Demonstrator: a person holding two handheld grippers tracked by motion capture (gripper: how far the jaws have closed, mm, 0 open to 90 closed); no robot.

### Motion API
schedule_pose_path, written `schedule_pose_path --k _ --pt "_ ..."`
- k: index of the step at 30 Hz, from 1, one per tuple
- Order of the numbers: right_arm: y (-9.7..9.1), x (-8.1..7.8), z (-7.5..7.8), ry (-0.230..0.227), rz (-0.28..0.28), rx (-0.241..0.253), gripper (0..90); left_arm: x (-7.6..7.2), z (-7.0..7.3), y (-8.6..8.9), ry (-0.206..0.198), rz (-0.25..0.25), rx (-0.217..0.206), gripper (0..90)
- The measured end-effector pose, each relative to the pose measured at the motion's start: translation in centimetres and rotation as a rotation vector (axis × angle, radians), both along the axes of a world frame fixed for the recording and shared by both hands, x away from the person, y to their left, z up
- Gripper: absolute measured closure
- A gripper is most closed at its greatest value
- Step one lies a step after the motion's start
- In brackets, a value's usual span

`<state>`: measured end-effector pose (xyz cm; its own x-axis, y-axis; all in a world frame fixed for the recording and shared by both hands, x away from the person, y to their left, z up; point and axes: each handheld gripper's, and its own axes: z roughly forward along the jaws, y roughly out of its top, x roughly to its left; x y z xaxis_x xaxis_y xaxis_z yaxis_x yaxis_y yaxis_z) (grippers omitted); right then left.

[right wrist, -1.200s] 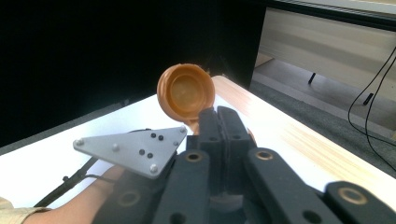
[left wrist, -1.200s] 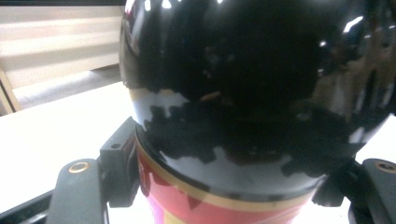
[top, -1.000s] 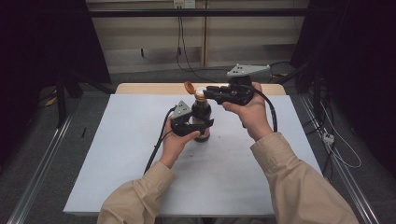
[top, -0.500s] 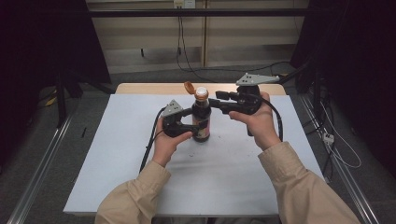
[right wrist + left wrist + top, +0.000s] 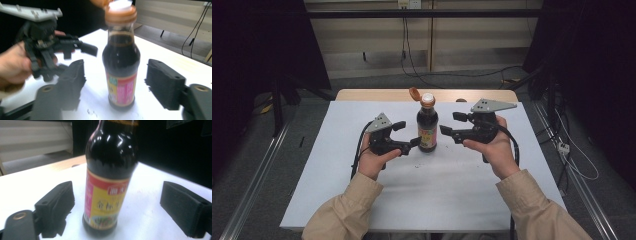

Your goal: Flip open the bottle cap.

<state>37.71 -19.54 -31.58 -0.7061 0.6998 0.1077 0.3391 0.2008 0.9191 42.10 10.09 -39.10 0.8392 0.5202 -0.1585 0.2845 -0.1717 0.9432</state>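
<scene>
A dark soy sauce bottle (image 5: 427, 127) with a red and yellow label stands upright on the white table top (image 5: 462, 200). Its orange flip lid (image 5: 414, 93) hangs open behind the white spout. To the bottle's left, my left gripper (image 5: 408, 134) is open, its near jaw tip close to the bottle's base. My right gripper (image 5: 449, 123) is open at the bottle's right, level with the label and apart from it. The left gripper view has the bottle (image 5: 110, 182) between the spread jaws of the left gripper (image 5: 120, 206). In the right gripper view, the bottle (image 5: 121, 65) stands beyond the right gripper (image 5: 118, 83).
A bare wooden strip (image 5: 377, 94) runs along the table's far edge just behind the bottle. A few dark specks (image 5: 422, 161) lie on the white surface in front of the bottle. Cables (image 5: 572, 165) trail on the floor at the right.
The left gripper has let go of the bottle and drawn back to the left. The right gripper has come down from the bottle's top to its right side.
</scene>
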Motion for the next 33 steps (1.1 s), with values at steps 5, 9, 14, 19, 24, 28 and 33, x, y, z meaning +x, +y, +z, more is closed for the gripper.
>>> schedule_pose_path --k 5,9,14,19,24,28,33 --pt "-0.6 -1.0 -1.7 0.014 -0.004 -0.007 25.5 -1.2 0.0 1.0 -0.002 -0.042 -0.012 9.5" --pt "-1.2 -1.6 -2.9 0.013 -0.019 -0.022 24.0 -1.7 -0.2 1.8 0.007 -0.052 -0.013 9.0" --pt "-2.1 -2.6 -4.0 0.018 -0.025 -0.008 23.8 -2.1 -0.6 2.7 0.021 -0.046 -0.01 9.0" --pt "-3.1 -3.5 -5.5 0.036 -0.033 -0.005 23.8 -2.5 -0.8 3.6 0.019 -0.045 0.012 9.0" --pt "-3.8 -4.1 -6.7 0.049 -0.043 -0.007 23.8 -3.1 -1.2 4.4 0.019 -0.055 0.022 9.1" --pt "-4.0 -4.6 -7.4 0.044 -0.04 -0.036 23.6 -3.5 -1.4 5.2 0.023 -0.057 0.026 9.1" --pt "-4.5 -5.3 -8.9 0.056 -0.048 -0.046 23.2 -3.8 -1.8 6.3 0.033 -0.056 0.018 8.9"
